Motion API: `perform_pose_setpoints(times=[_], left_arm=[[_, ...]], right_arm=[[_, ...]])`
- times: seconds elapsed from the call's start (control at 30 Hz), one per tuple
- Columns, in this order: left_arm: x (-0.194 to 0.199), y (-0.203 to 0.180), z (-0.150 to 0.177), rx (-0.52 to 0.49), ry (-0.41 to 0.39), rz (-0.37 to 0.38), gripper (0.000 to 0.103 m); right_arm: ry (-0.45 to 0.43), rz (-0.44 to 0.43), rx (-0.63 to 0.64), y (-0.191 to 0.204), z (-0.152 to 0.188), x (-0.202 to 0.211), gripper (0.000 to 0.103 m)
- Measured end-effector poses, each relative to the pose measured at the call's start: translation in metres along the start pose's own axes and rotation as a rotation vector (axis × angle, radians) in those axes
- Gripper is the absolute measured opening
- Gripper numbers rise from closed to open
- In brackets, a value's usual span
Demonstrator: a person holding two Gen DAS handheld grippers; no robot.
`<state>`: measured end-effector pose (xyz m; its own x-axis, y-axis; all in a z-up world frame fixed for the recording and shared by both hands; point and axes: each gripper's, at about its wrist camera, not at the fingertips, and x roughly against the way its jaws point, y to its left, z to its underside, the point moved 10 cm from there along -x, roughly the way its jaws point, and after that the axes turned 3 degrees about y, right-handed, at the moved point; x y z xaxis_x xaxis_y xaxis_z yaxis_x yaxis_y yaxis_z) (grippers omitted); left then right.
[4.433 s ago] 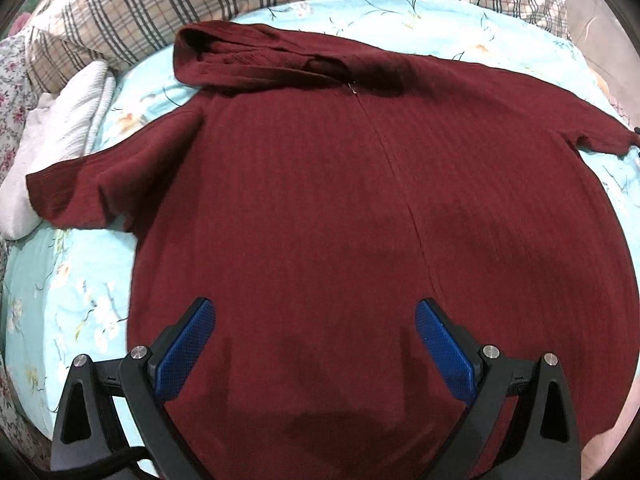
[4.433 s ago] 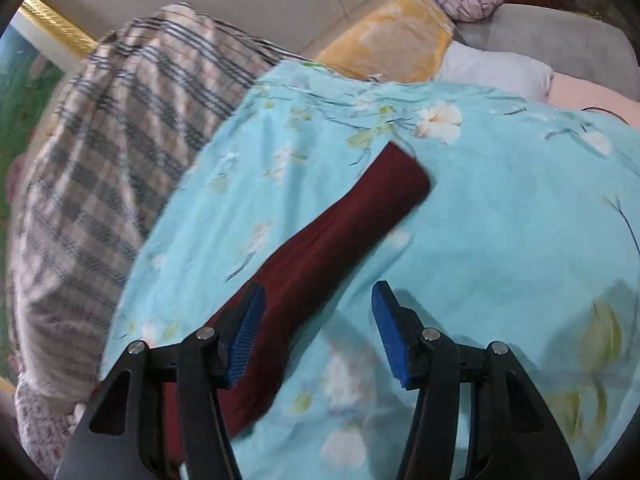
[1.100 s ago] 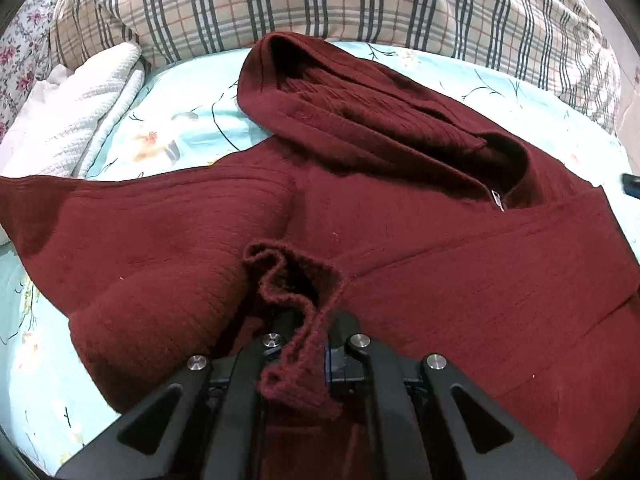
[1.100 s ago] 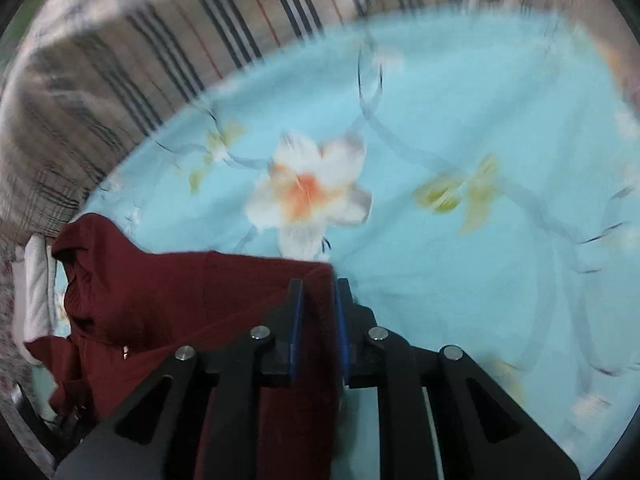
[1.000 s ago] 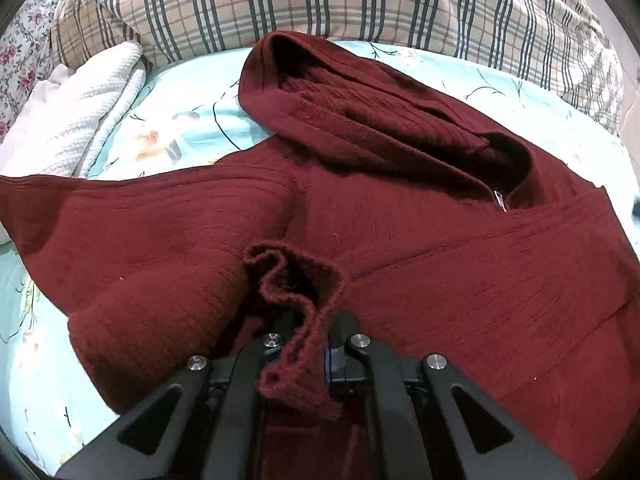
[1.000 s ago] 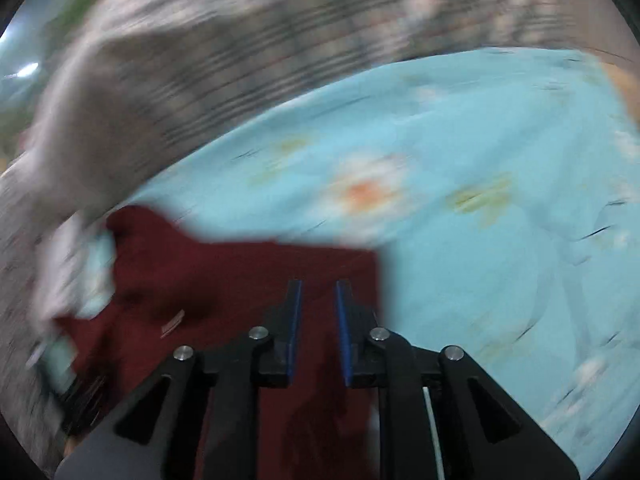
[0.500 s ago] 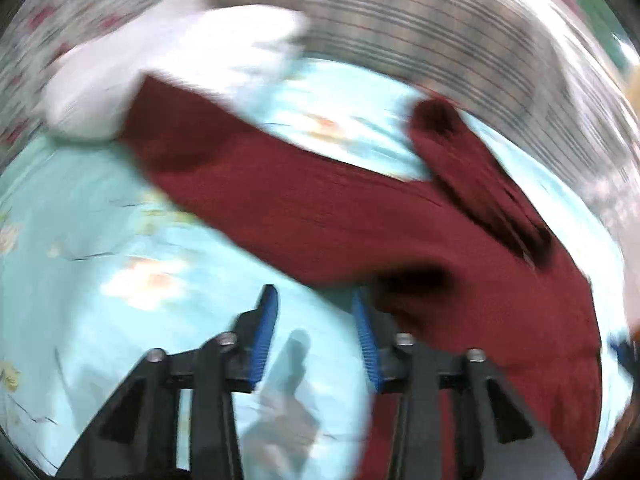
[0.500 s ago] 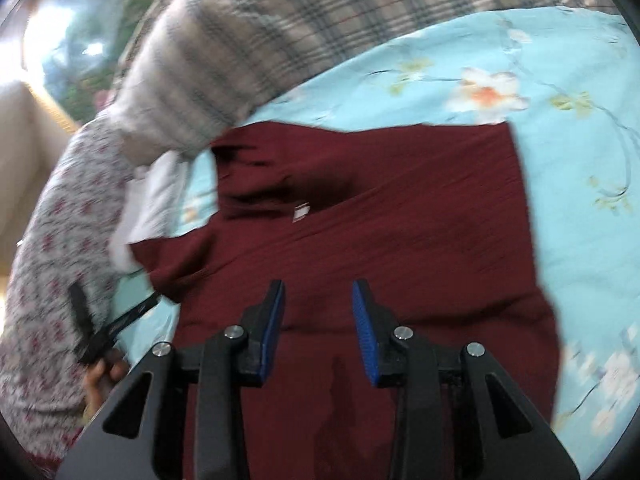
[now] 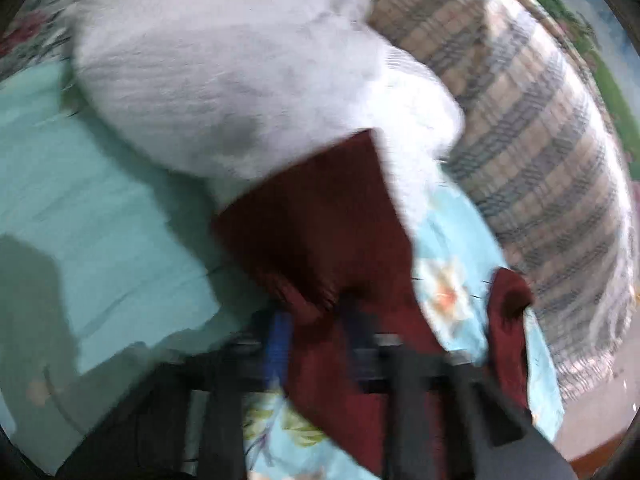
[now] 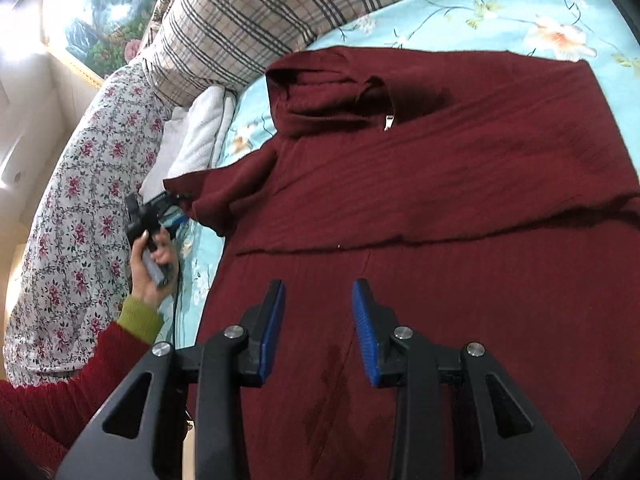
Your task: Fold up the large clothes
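Under the right gripper point(image 10: 318, 326), jaws partly open with nothing between the pads, lies the maroon hooded sweater point(image 10: 440, 200), spread on the floral blue sheet point(image 10: 500, 8), right sleeve folded across the chest, hood beyond. Left of it, a hand point(image 10: 154, 260) with a green cuff holds the left gripper point(image 9: 314, 330); its jaws have just been closing, pinching the left sleeve point(image 9: 320, 216). Past that, blurred, a white towel point(image 9: 224, 80), then a plaid pillow point(image 10: 248, 20).

Floral bedsheet point(image 10: 500, 8), plaid pillow point(image 10: 256, 20), landscape pic point(image 10: 100, 20).
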<state>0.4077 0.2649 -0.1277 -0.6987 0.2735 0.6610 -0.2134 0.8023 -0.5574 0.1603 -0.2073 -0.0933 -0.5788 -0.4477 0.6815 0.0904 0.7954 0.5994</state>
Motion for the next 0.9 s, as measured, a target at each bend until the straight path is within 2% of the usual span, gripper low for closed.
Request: perform_pose_setpoints(times=[0.07, 0.17, 0.3, 0.47, 0.6, 0.7, 0.8, 0.9], left_arm=[[0.008, -0.007, -0.001, -0.062, -0.035, -0.048, 0.007], [0.027, -0.026, 0.005, -0.112, -0.070, -0.046, 0.007], [0.055, -0.058, 0.021, -0.150, -0.096, 0.001, 0.006], [0.091, -0.136, 0.063, -0.249, -0.095, 0.130, 0.006], [0.111, -0.216, 0.114, -0.334, -0.052, 0.269, 0.006], [0.112, -0.283, 0.169, -0.408, 0.030, 0.382, 0.006], [0.104, -0.330, 0.229, -0.489, 0.110, 0.435, 0.006], [0.081, -0.367, 0.285, -0.542, 0.197, 0.454, 0.006]], right_arm=[[0.000, 0.002, -0.011, -0.002, 0.000, -0.001, 0.036], [-0.010, 0.003, -0.025, -0.005, 0.000, 0.000, 0.036], [-0.024, -0.003, -0.023, -0.004, 0.000, 0.006, 0.036], [-0.059, -0.009, -0.028, -0.007, -0.001, 0.024, 0.036], [-0.104, -0.009, -0.049, -0.015, -0.003, 0.045, 0.036], [-0.146, -0.001, -0.070, -0.025, -0.006, 0.064, 0.036], [-0.191, -0.003, -0.114, -0.040, -0.008, 0.083, 0.036], [-0.229, 0.000, -0.165, -0.059, -0.009, 0.100, 0.036]])
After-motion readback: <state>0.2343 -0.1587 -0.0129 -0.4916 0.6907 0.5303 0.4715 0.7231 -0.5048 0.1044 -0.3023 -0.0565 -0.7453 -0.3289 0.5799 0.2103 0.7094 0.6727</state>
